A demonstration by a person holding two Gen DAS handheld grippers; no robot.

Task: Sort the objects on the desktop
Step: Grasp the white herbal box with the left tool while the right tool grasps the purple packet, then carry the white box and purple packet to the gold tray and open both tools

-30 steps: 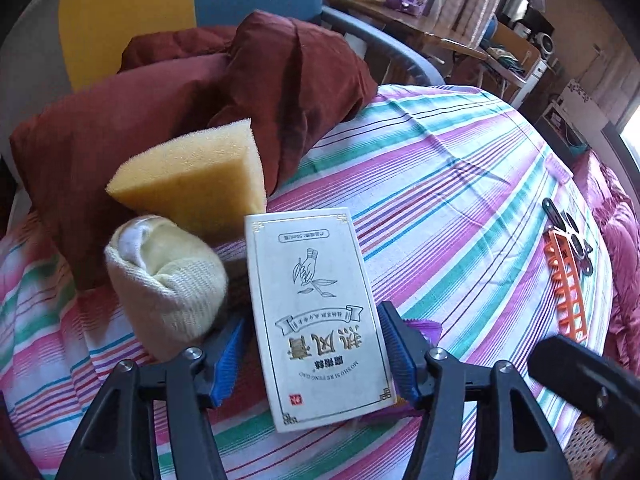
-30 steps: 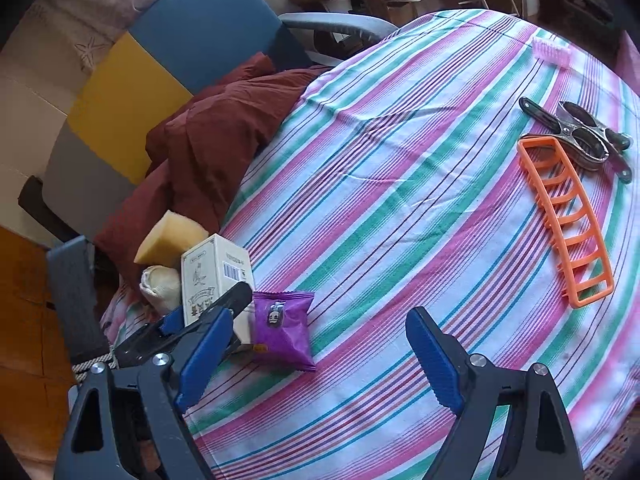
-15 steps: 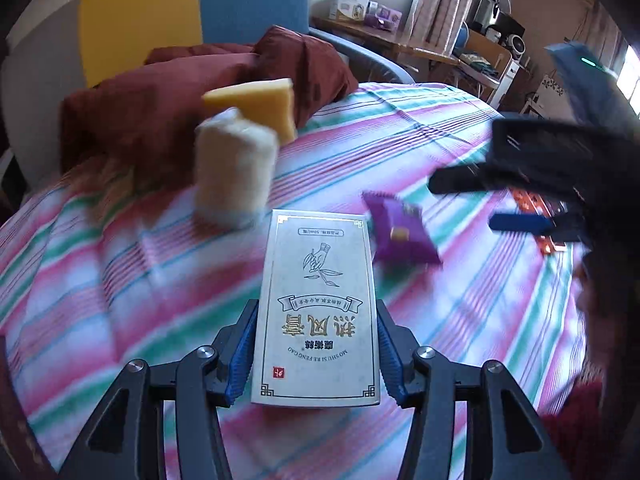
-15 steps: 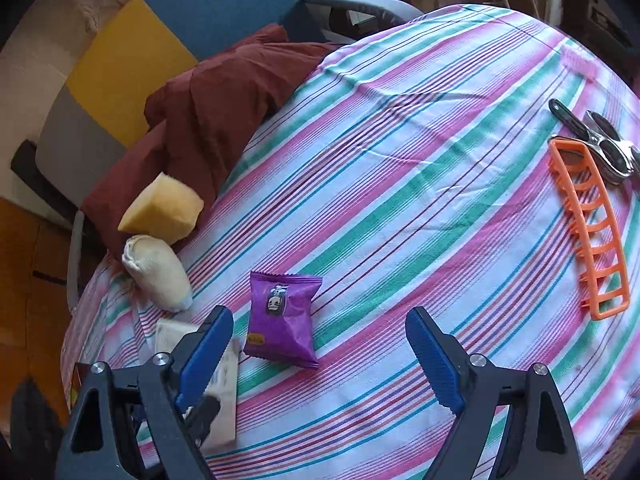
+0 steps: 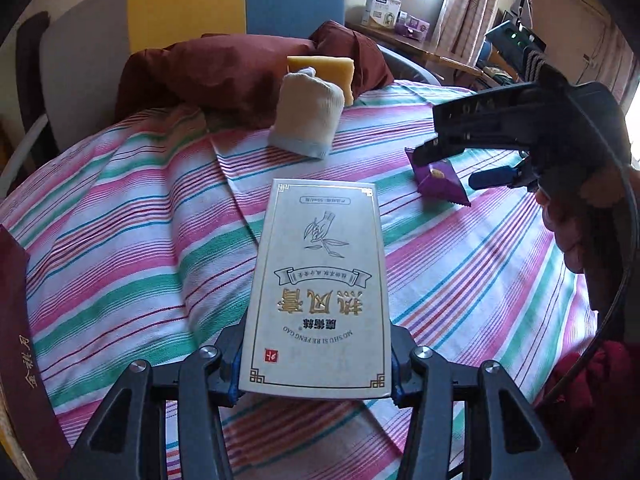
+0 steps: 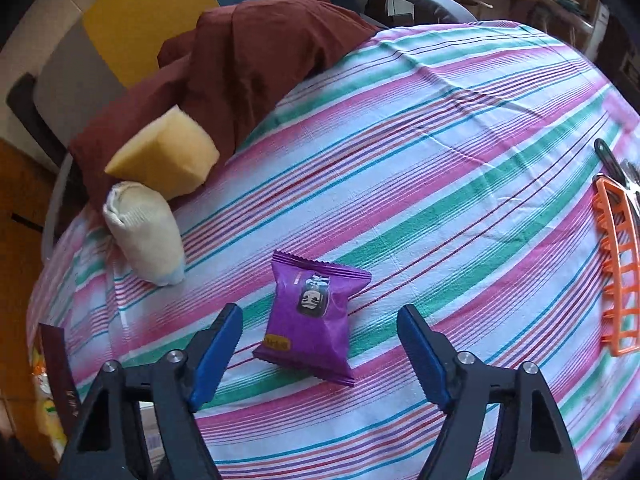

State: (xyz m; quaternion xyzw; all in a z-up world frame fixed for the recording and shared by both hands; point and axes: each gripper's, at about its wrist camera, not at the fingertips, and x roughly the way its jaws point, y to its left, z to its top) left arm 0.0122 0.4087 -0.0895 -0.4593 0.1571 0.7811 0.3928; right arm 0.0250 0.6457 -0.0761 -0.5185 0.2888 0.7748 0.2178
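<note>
Your left gripper (image 5: pixel 316 364) is clamped on the near end of a white box (image 5: pixel 320 280), one blue pad pressed to each long side; the box points toward 12 o'clock above the striped tablecloth (image 5: pixel 132 240), and whether its far end touches the cloth cannot be told; your right gripper (image 6: pixel 320 344) stands wide open and holds nothing, one jaw at either side of the purple snack packet (image 6: pixel 316 316), neither pad touching it; the packet lies flat on the tablecloth, its lower half between the pads; in the left wrist view the right gripper enters from 3 o'clock, over the same packet (image 5: pixel 438 178); a rolled white sock (image 6: pixel 144 232) lies at 10 o'clock from the packet, touching a yellow sponge (image 6: pixel 164 160) that leans against a dark red cushion (image 6: pixel 248 56); an orange plastic rack (image 6: pixel 616 264) lies at the 3 o'clock edge of the right wrist view, well apart from the packet, with metal clips (image 6: pixel 624 168) just beyond it.
</note>
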